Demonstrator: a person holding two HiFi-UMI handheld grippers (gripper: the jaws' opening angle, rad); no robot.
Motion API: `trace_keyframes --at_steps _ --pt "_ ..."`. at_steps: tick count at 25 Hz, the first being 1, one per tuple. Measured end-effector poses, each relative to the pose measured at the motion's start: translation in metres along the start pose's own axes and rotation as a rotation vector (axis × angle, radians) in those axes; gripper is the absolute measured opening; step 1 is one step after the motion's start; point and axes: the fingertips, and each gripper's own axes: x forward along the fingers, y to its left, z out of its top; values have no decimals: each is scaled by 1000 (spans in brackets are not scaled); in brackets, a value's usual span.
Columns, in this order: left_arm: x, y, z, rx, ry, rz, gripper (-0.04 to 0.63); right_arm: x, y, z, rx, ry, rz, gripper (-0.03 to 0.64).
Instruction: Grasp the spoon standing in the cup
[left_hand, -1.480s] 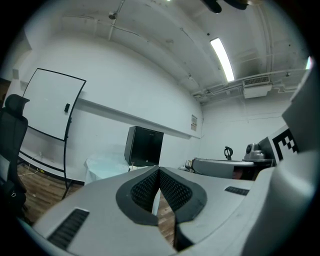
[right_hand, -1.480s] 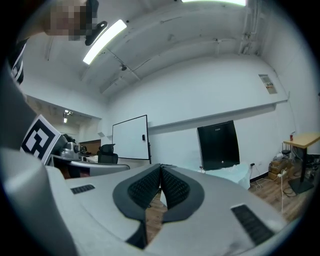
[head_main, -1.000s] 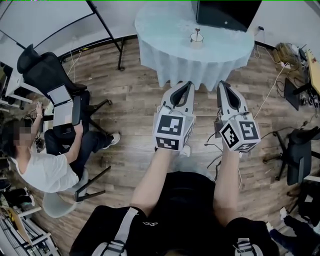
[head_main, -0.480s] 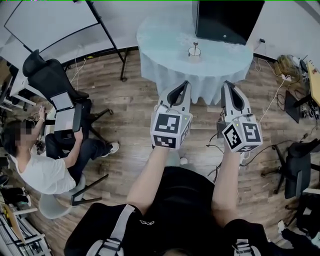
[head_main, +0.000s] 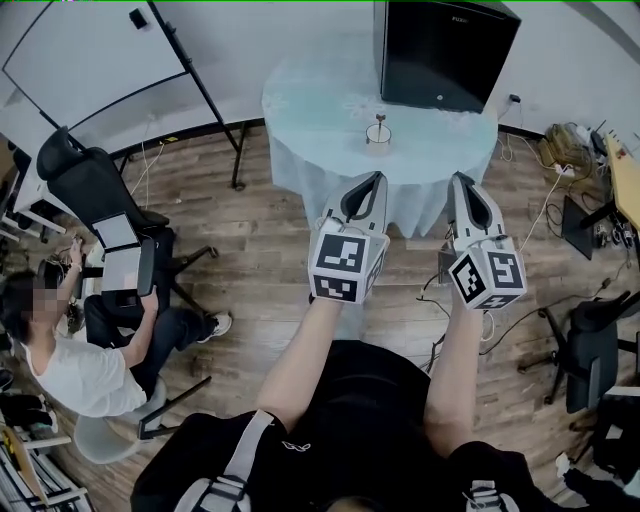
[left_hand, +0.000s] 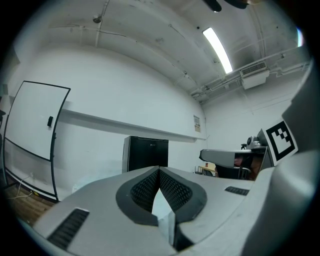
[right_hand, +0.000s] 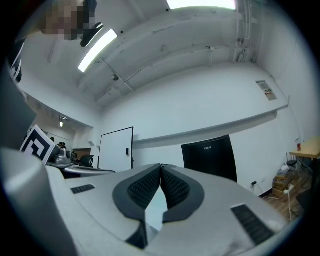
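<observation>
A small clear cup (head_main: 378, 135) with a spoon (head_main: 379, 124) standing upright in it sits on the round table (head_main: 320, 90) with a pale cloth, far ahead in the head view. My left gripper (head_main: 379, 175) and right gripper (head_main: 459, 178) are held side by side over the wood floor, well short of the table. Both are shut with nothing between their tips. In the left gripper view (left_hand: 159, 169) and the right gripper view (right_hand: 161, 166) the jaws meet at their tips; cup and spoon are hidden there.
A black cabinet (head_main: 440, 50) stands behind the table. A whiteboard on a stand (head_main: 90, 60) is at the far left. A seated person (head_main: 80, 350) and a black office chair (head_main: 85, 180) are at the left. Cables and another chair (head_main: 590, 350) lie at the right.
The view has moved forward: the table, cup and cabinet sit lower and nearer in the frame. Both grippers have stayed shut and side by side.
</observation>
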Motion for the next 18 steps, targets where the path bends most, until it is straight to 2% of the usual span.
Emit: trace_keyframes --at_steps 4,9,18 --pt "27 27 2 2 -2 26 11 41 -3 -7 5 5 35 6" --pt "64 65 -11 -18 38 58 11 97 -5 -33 28 52 76 6" --pt "136 118 -64 -96 144 92 11 182 -23 -91 56 175 119 8"
